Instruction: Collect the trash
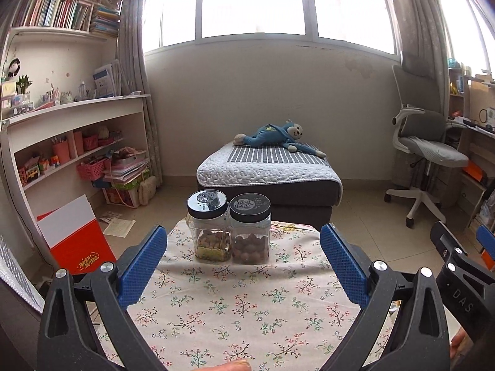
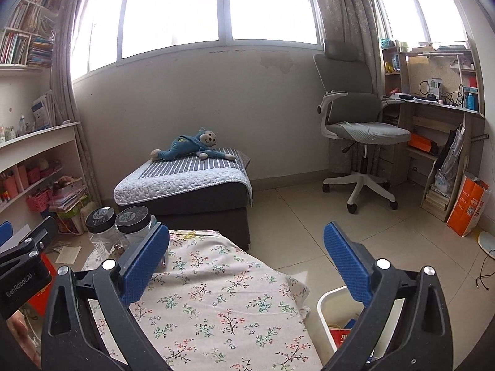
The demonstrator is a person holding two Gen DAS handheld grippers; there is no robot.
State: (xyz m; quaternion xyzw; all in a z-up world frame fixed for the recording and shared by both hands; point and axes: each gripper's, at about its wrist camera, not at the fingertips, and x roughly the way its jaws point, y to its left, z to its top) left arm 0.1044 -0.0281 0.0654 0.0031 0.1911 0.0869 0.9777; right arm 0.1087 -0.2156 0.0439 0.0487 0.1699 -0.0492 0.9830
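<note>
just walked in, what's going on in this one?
A person holds two grippers over a floral-cloth table. Left gripper and right gripper are both open and hold nothing. Two lidded jars stand at the table's far edge. A white bin with some trash inside sits on the floor by the table's right side.

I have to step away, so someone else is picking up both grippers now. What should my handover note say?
Left gripper: jaws wide open, empty, above the floral tablecloth, facing two lidded jars at the far edge.
Right gripper: jaws wide open, empty, over the table's right edge.
White bin sits on the floor just right of the table, with some red and blue items already inside.
No loose trash shows on the cloth. The jars hold nuts and do not look like trash.
Left to do: possibly the papers on the floor by the shelf; check before finishing.
</note>
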